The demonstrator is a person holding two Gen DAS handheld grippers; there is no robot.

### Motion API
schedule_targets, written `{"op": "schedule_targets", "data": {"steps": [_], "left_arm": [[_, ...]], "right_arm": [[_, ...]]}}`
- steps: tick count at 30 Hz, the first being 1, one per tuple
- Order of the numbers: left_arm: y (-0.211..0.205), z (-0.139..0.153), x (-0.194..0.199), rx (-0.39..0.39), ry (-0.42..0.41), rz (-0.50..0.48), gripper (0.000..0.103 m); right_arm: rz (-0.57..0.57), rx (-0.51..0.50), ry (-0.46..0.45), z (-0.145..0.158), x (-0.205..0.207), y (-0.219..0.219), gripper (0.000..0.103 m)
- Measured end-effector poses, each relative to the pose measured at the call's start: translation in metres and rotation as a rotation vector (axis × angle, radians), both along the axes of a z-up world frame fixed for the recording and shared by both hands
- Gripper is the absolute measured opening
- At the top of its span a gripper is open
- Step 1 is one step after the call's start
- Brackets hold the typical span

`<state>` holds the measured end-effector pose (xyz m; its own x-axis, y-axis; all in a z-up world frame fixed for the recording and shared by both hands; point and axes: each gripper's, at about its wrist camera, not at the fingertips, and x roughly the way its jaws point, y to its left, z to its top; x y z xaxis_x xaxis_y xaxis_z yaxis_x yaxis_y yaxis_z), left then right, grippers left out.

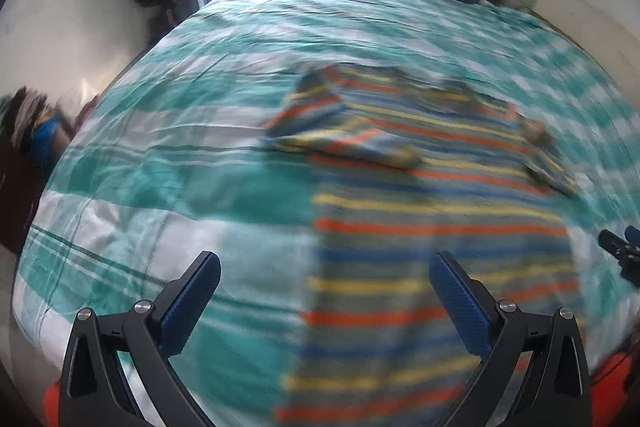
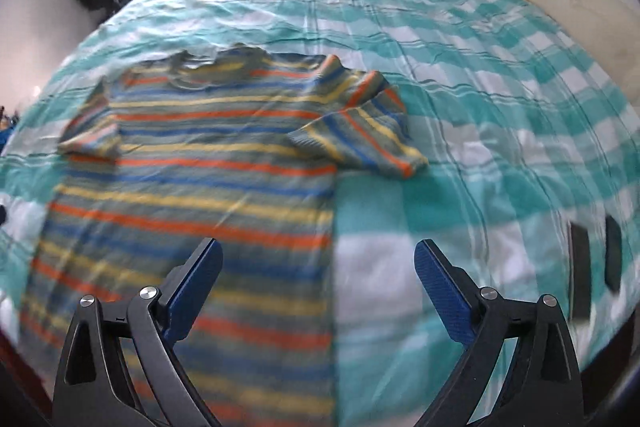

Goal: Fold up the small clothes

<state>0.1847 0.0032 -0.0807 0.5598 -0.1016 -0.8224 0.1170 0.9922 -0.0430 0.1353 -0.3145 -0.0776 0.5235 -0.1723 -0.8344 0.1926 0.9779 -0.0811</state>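
Striped knit T-shirt [image 2: 200, 155]: flat on bed's teal-and-white checked sheet [image 2: 460, 75], sleeves folded in | your left hand-held gripper [image 1: 325, 273]: wide, empty | your right hand-held gripper [image 2: 319, 259]: wide, empty | no readable writing

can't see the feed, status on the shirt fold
Left gripper open, empty. Right gripper open, empty. Striped shirt flat on the checked bedspread, both sleeves folded in. Nothing in the way.

Striped shirt [image 1: 432, 211] flat on checked bedsheet [image 1: 180, 147]
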Motion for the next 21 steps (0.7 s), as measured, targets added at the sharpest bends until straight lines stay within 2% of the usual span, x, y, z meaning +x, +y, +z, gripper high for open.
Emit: {"op": "schedule_targets", "data": {"steps": [4,8,14,21], "left_arm": [[-0.030,0.022,-0.032,0.063,-0.028,-0.041,0.103],[-0.044,0.041,-0.063,0.054,-0.041,-0.060,0.103],[-0.047,0.057,-0.101,0.100,-0.062,-0.062,0.103],[-0.043,0.067,-0.127,0.123,-0.064,-0.050,0.103]], "right_arm": [[-0.026,0.003,0.002,0.017,-0.034,0.019,0.098],[-0.035,0.011,-0.022,0.036,-0.063,0.034,0.098],[-0.034,0.003,-0.062,0.058,-0.091,0.051,0.098],[-0.034,-0.028,-0.088,0.069,-0.111,0.065,0.098]]}}
